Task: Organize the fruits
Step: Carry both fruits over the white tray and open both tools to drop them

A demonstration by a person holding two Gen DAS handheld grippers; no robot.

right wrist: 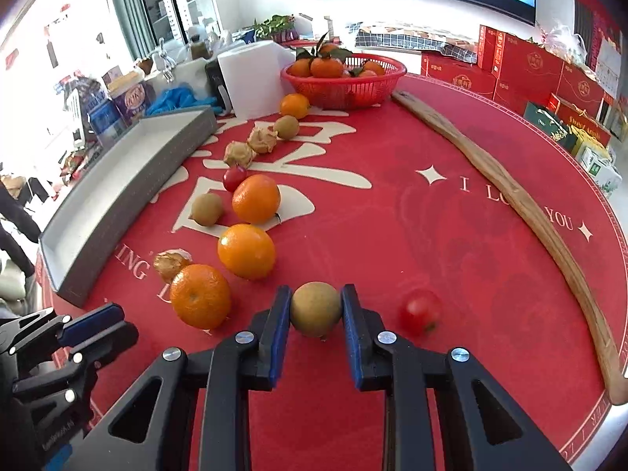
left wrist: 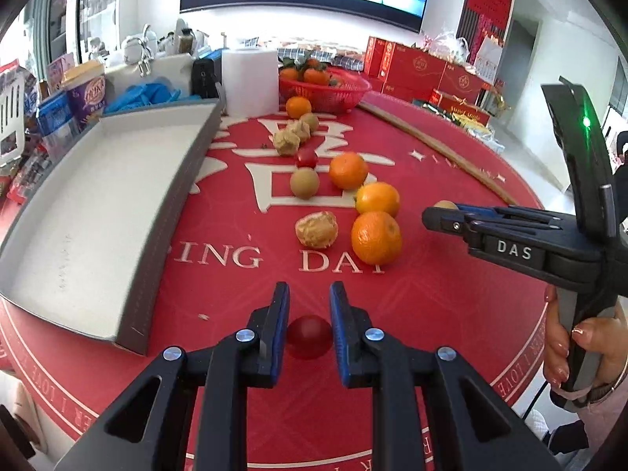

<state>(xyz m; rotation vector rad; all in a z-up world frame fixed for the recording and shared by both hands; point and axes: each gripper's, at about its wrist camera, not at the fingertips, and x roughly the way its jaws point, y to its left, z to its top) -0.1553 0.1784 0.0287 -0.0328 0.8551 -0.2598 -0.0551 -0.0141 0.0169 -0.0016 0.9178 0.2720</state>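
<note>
Both grippers loaded at the near edge of the table (right wrist: 451, 235): left gripper (left wrist: 309, 314) clamped on a cherry tomato (left wrist: 309, 335), right gripper (right wrist: 316, 312) clamped on a brown kiwi-like fruit (right wrist: 315, 308). Another tomato (right wrist: 420, 311) lies loose just beside it. Further in, oranges (right wrist: 246, 250), brown fruits and lumpy ones trail toward the red basket (right wrist: 345, 86) at the far edge. Grey tray (left wrist: 90, 204) along the left edge holds nothing; sorting barely begun, I'd say.

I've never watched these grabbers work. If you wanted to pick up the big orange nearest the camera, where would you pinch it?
Probably across the widest middle of the nearest orange, coming down from above, one pad on its near side and one on its far side. It is round, so a pinch off-centre could slip. A walnut-like fruit sits close behind it on the left, so that side looks more cramped.
</note>
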